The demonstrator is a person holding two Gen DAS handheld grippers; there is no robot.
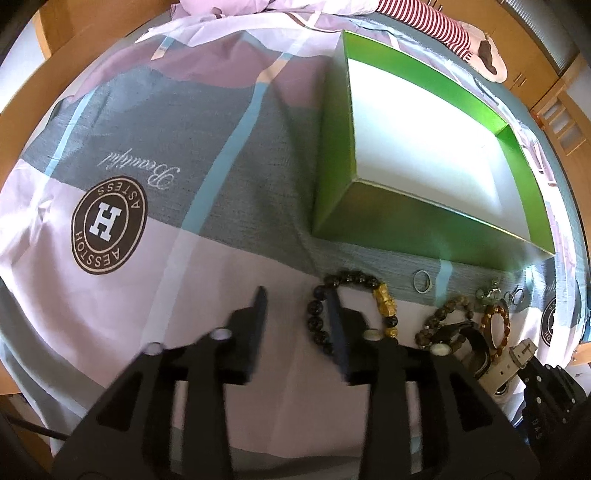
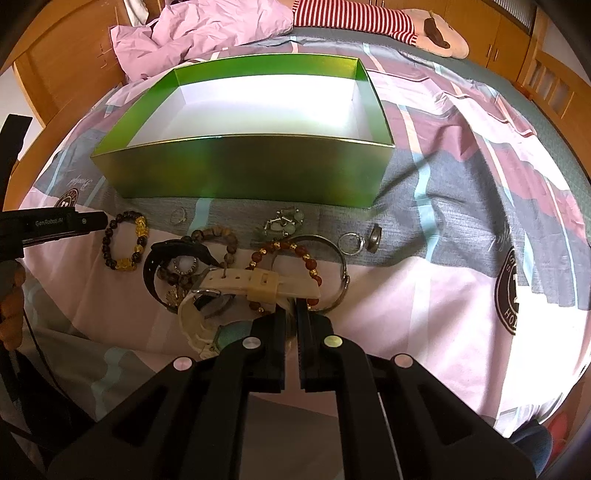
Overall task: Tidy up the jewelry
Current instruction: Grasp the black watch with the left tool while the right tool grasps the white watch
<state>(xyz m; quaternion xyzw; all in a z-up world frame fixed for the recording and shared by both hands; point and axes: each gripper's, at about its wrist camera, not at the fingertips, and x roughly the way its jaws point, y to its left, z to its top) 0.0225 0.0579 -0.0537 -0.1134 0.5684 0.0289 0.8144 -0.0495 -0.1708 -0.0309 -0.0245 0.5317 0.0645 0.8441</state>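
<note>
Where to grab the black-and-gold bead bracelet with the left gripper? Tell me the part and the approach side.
Take the black-and-gold bead bracelet at its near-left arc of dark beads, coming from above with one finger inside the loop and one outside. It lies flat and open on the bedspread, apart from the tangled pile, and the open left gripper is already close to that side.

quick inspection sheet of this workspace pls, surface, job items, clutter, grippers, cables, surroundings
surface: bed sheet, pink and grey patches, round logos.
job's things: green box, open, nothing seen inside; black and gold bead bracelet, brown bead bracelet, cream watch strap, metal bangle, ring in front of it.
clutter: crumpled pink cloth, plush toy.
grippers: left gripper open, beside the black bracelet; right gripper nearly shut at the strap end.
cables: nothing seen clearly.
surroundings: wooden bed frame.
</note>
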